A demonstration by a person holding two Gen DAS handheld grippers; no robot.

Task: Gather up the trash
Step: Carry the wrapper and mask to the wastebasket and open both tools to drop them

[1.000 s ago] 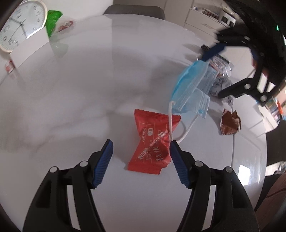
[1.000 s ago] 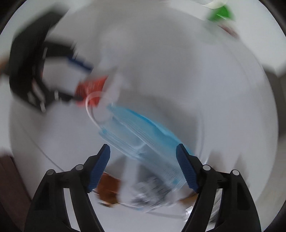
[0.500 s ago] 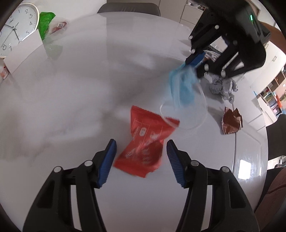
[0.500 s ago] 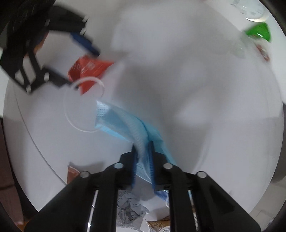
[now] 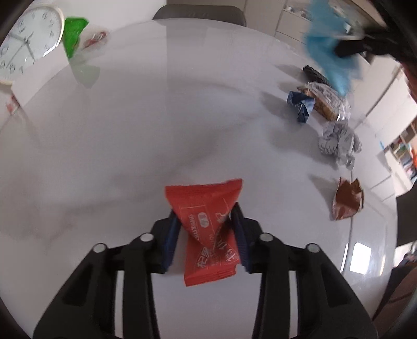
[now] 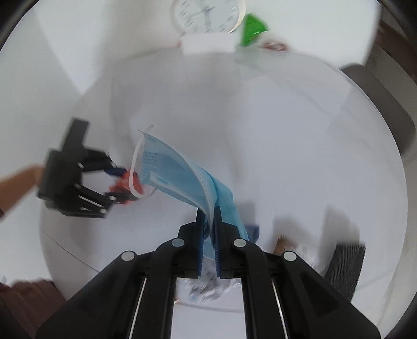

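My left gripper [image 5: 206, 216] is shut on a red snack wrapper [image 5: 208, 229] and holds it just above the white round table [image 5: 130, 130]. My right gripper [image 6: 208, 213] is shut on a blue face mask [image 6: 177, 174], which hangs in the air with its white ear loop dangling. In the left wrist view the mask [image 5: 328, 52] shows blurred at the top right. In the right wrist view the left gripper [image 6: 117, 182] with the red wrapper [image 6: 125, 182] is at the left.
On the table's right side lie a blue wrapper [image 5: 299, 105], a brown-and-clear packet [image 5: 325, 103], a crumpled grey wrapper [image 5: 338, 142] and a brown wrapper [image 5: 348, 199]. A wall clock [image 5: 26, 44] and a green bag [image 5: 74, 34] stand at the far left. A chair [image 5: 198, 14] is behind.
My left gripper closed on the red wrapper and picked it up. My right gripper closed on the blue mask and lifted it off the table, up and away.
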